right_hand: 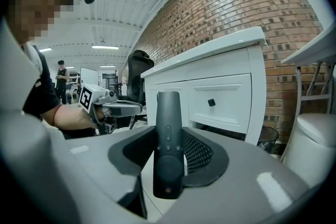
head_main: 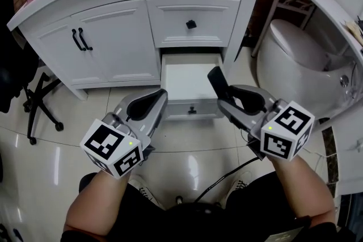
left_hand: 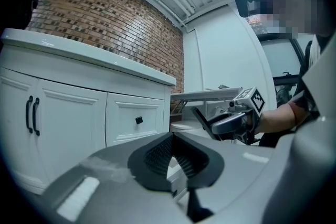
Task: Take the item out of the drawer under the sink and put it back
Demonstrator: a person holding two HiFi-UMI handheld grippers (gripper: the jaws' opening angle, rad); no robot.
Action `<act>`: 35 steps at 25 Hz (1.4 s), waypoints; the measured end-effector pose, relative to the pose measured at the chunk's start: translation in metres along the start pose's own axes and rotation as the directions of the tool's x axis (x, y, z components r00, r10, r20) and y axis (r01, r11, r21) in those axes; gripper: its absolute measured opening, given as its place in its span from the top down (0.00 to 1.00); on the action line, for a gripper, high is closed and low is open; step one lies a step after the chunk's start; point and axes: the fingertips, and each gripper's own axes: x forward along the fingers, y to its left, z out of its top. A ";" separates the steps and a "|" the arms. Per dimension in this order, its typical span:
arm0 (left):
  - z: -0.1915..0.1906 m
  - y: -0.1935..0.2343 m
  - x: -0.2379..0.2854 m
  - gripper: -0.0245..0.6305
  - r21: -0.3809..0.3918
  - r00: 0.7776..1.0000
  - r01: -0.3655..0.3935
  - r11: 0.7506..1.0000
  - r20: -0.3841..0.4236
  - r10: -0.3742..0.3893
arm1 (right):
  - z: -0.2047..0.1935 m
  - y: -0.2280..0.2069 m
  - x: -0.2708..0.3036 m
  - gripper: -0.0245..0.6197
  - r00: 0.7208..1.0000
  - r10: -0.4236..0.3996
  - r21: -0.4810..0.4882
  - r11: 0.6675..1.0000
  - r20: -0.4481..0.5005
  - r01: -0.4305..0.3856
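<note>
The white vanity's lower drawer [head_main: 188, 81] stands pulled open under the upper drawer [head_main: 193, 21], and its inside shows bare white. My right gripper [head_main: 229, 98] is shut on a black remote control [head_main: 217, 82], held just above the drawer's right front corner. In the right gripper view the remote [right_hand: 168, 134] stands upright between the ribbed pads [right_hand: 195, 152], buttons facing the camera. My left gripper [head_main: 156, 101] hovers at the drawer's left front corner, jaws together with nothing between them [left_hand: 176, 159].
The vanity's double doors [head_main: 99, 42] with black handles are to the left. A white toilet [head_main: 298, 56] stands close on the right. A black office chair [head_main: 31, 96] sits at the far left. The floor is glossy tile [head_main: 193, 147].
</note>
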 end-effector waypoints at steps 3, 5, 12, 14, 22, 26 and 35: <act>-0.002 0.000 -0.001 0.96 0.006 1.000 0.001 1.000 -0.008 -0.001 | 0.002 -0.002 -0.001 0.70 1.000 -0.013 0.002 1.000 0.008 0.013; -0.001 -0.001 -0.001 0.96 0.013 1.000 0.002 1.000 -0.009 -0.002 | 0.001 -0.002 0.000 0.70 1.000 -0.015 0.000 1.000 0.008 0.015; -0.004 0.004 -0.001 0.96 0.016 1.000 -0.015 1.000 -0.024 0.015 | 0.000 -0.002 0.003 0.70 1.000 -0.015 -0.014 1.000 0.001 0.015; -0.003 0.003 -0.001 0.95 0.014 1.000 -0.012 1.000 -0.018 0.012 | -0.001 -0.003 0.003 0.70 1.000 -0.015 -0.008 1.000 0.000 0.015; -0.003 0.003 -0.001 0.95 0.014 1.000 -0.017 1.000 -0.021 0.017 | -0.001 -0.005 0.003 0.70 1.000 -0.012 0.001 1.000 0.002 0.012; -0.004 0.002 -0.001 0.96 0.015 1.000 -0.011 1.000 -0.026 0.012 | -0.002 -0.005 0.005 0.70 1.000 -0.011 0.001 1.000 -0.003 0.011; -0.001 0.004 -0.001 0.95 0.015 1.000 -0.021 1.000 -0.021 0.021 | -0.002 -0.001 0.010 0.70 1.000 -0.002 0.016 1.000 -0.019 0.002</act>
